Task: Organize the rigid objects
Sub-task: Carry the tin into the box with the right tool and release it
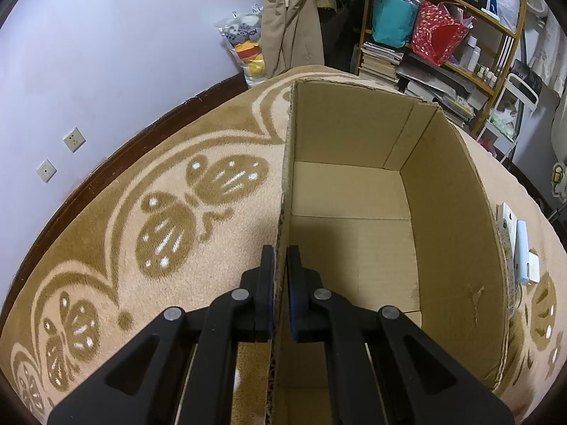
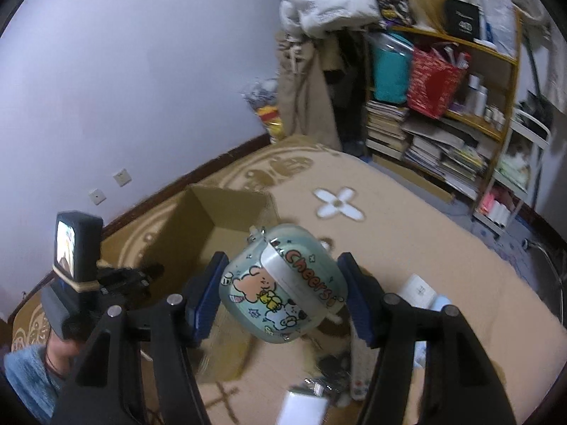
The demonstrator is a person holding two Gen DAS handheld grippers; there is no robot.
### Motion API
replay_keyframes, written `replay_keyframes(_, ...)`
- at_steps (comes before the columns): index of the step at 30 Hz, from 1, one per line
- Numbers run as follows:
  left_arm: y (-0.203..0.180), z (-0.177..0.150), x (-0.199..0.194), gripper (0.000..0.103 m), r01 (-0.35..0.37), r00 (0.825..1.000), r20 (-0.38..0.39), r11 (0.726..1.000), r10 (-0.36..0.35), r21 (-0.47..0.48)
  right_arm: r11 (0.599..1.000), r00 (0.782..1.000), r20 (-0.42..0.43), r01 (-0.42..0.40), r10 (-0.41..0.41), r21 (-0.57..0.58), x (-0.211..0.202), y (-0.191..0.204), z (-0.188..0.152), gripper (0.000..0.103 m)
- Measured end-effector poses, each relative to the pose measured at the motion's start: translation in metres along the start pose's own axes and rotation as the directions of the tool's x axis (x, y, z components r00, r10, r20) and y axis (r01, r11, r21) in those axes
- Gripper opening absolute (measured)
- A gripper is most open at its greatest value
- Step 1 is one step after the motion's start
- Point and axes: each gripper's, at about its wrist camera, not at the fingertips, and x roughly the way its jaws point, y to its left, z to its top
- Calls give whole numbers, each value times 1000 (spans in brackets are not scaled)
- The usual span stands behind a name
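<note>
While the mint-green case (image 2: 281, 290) printed with cartoon animals and the word "Cheers" sits between the blue pads of my right gripper (image 2: 283, 295), I judge this to be the carrying step: one rigid item lifted off the carpet and on its way to the cardboard box (image 2: 216, 219). The left pad touches the case; on the right side I see a small gap, so I cannot tell how firmly those jaws hold it, though the case is clearly up off the carpet (image 2: 407, 212). The frame is blurred, which makes contact harder to read.

My left gripper (image 1: 280, 258) has its jaws closed on the near-left wall of the box, one pad outside and one inside, steadying it. Seen from that side the box interior looks bare.

Next, as I judge it, I need to bring the case over the open top, lower it past the rim, and only then part the jaws, keeping the left grip steady so the box does not slide.

Near and to the right on the carpet lie more small items (image 2: 421, 294), white and pale blue, too blurred to name. Far right stands a cluttered shelf (image 2: 460, 113).
</note>
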Motion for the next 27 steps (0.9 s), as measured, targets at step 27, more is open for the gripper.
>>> replay_keyframes(27, -2, -5, 8, 6, 10, 1000, 13, 1000, -10, 8, 984, 974, -155, -157, 168, 82, 100, 57, -17, 68)
